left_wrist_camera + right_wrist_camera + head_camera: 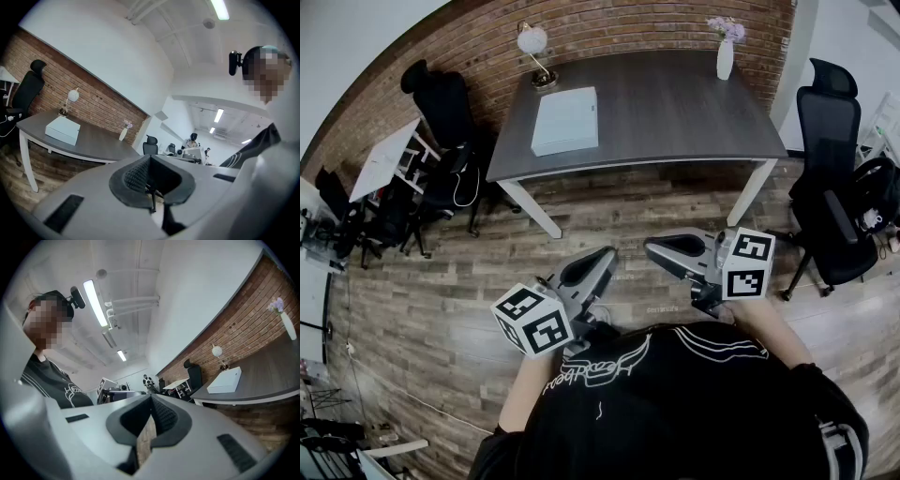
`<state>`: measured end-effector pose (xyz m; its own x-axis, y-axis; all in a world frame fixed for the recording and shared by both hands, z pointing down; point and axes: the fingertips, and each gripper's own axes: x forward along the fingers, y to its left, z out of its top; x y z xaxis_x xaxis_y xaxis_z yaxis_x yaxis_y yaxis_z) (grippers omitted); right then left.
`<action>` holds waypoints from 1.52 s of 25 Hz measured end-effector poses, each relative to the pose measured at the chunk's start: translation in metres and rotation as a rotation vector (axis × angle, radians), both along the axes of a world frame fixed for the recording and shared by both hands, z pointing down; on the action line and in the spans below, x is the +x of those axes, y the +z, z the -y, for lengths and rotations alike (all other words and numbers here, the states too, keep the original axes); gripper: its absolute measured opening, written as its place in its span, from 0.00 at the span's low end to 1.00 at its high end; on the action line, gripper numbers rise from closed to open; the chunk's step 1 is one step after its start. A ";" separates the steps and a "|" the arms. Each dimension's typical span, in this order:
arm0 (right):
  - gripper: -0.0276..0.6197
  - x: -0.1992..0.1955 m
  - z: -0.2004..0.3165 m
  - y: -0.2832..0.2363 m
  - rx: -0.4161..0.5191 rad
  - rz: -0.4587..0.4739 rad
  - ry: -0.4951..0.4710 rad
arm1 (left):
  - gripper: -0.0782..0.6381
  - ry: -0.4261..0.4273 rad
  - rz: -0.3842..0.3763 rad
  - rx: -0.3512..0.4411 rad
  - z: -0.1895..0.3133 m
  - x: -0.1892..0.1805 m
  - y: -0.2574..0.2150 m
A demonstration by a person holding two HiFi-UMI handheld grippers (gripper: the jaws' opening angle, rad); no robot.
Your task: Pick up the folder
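Seen from above, a person in a black printed shirt (675, 403) stands on a wood-plank floor (431, 281). They face a dark grey desk (675, 103) set against a brick wall (619, 23) at twelve o'clock.

At ten o'clock, a black office chair (441, 103) sits beside a small white table (384, 159). At eleven o'clock, on the desk's far left corner, stands a lamp (532, 40) with a round white shade. Just in front of the lamp lies the folder (565, 120), pale and flat. It rests on the left part of the desk, well apart from both grippers.

The left gripper (606, 255) is held low in front of the person, its tip aimed toward one o'clock. Its jaws are pressed together with nothing between them, and it touches nothing. Its marker cube (532, 319) sits at the rear, near the hand.

The right gripper (651, 247) is just beside it, its tip aimed toward ten o'clock. Its jaws are likewise closed tight and empty, and its marker cube (748, 264) is at the rear. The two tips are near each other but not touching, over the floor short of the desk.

At one o'clock, on the desk's far right corner, stands a white vase (725, 56) with pale flowers. At two o'clock a second black chair (830, 178) stands beside the desk's right end.
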<state>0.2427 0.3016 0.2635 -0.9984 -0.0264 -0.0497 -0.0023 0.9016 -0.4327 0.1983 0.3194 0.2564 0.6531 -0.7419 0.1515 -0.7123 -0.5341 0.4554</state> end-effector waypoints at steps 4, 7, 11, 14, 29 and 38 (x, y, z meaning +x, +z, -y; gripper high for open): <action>0.04 -0.001 0.002 0.000 0.003 0.002 -0.003 | 0.12 -0.001 0.006 0.003 0.002 -0.001 -0.002; 0.04 -0.001 0.001 0.000 -0.002 0.001 -0.009 | 0.12 -0.007 0.009 0.000 0.001 -0.001 -0.002; 0.04 -0.003 0.004 0.008 -0.011 -0.008 -0.011 | 0.12 -0.020 0.016 -0.014 -0.001 -0.005 0.005; 0.04 -0.006 0.005 0.026 -0.011 -0.038 -0.006 | 0.12 -0.038 0.008 -0.043 -0.002 -0.010 0.021; 0.04 -0.130 0.141 0.082 -0.200 -0.072 0.048 | 0.12 -0.012 -0.056 -0.196 0.138 -0.151 0.079; 0.04 -0.231 0.251 0.097 -0.236 -0.099 0.088 | 0.12 0.004 -0.097 -0.245 0.245 -0.274 0.107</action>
